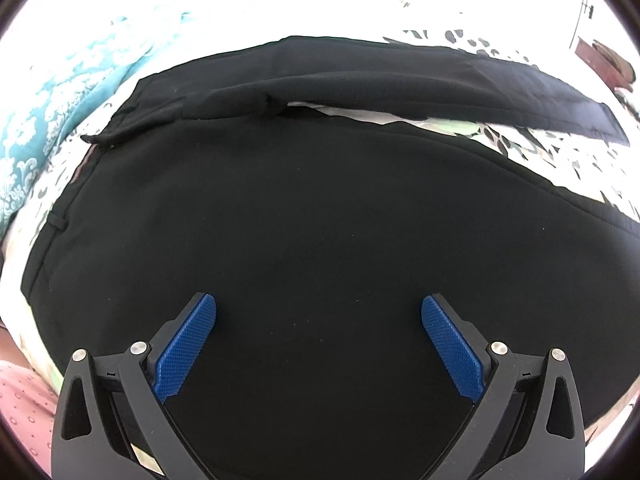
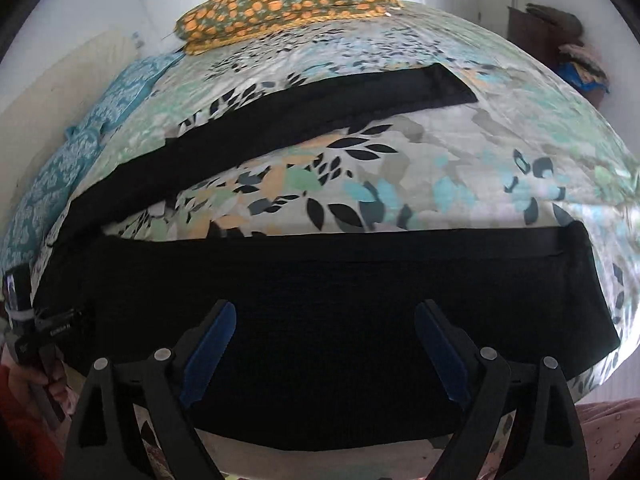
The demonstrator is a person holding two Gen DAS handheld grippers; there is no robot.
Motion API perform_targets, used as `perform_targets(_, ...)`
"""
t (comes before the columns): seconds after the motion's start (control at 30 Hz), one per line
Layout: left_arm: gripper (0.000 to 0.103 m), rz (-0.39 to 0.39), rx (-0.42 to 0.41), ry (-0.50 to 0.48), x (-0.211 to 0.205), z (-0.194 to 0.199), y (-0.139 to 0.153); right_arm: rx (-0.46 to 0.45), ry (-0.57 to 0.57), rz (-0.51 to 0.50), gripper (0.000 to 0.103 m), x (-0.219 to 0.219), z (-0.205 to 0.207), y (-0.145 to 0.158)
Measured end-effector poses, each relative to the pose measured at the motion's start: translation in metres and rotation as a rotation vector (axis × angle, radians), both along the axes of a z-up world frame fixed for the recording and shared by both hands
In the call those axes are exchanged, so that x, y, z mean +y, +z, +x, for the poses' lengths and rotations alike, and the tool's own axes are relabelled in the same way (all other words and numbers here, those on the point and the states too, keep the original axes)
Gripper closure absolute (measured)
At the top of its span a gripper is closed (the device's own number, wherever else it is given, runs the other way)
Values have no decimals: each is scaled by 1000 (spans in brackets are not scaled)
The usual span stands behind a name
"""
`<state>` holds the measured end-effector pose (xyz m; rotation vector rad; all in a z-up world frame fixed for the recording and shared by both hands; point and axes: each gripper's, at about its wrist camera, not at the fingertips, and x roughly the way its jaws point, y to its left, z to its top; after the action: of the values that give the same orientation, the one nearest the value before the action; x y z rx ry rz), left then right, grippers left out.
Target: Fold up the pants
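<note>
Black pants [image 1: 320, 208] lie spread flat on a bed sheet [image 2: 400, 168] printed with dark, teal and orange leaves. The cloth is matte and smooth, almost without creases, and it fills the middle and lower part of the left wrist view. Up at the left edge there, the waistband runs down the frame, with a thin belt loop showing on it. From that end the two legs stretch toward the right of the picture, so the long axis runs left to right. The legs part in a narrow V: the far leg [image 2: 304, 108] slants up to the upper right as a long dark strip, its hem cut square, and the near leg [image 2: 340, 280] lies as a broad band across the middle of the right wrist view, hem at the right.

The left gripper [image 1: 319, 320] hangs over the seat of the pants, blue ridged pads spread wide, nothing between them but the cloth lying below. The right gripper [image 2: 325, 332] is spread wide too, over the near leg, pinching nothing.

At the top of the right view sits a pillow [image 2: 288, 4] in an orange flower print. A teal patterned cloth [image 2: 60, 168] lies bunched along the left side.
</note>
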<state>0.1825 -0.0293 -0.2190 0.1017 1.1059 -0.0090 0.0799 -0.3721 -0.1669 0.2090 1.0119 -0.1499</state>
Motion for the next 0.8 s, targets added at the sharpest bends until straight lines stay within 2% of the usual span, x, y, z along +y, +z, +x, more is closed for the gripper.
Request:
perform_targets(0.1,0,-8,9,2,0,0,-1,-11,15,-47,0,6,2,-1)
perform_targets(0.27,0,-22,28,-10,3,3,-1,-29,-24,-28,0,-2,-1,0)
perform_targets(0.47,0,-23,28,-11,3,2,-1,-71,-37,-153,0,-2,-4,11)
perform_targets(0.63,0,-6,23,-21,0,2,-2,-244,8,-270,0,8,-11,38)
perform_targets(0.67,0,-6,22,-26,0,2,-2,-246,42,-279,0,11,-9,36)
perform_targets(0.73,0,-6,23,-38,0,2,-2,-188,71,-327,0,18,-4,24)
perform_targets(0.8,0,-11,31,-48,1,3,-1,-161,102,-281,0,21,-2,18)
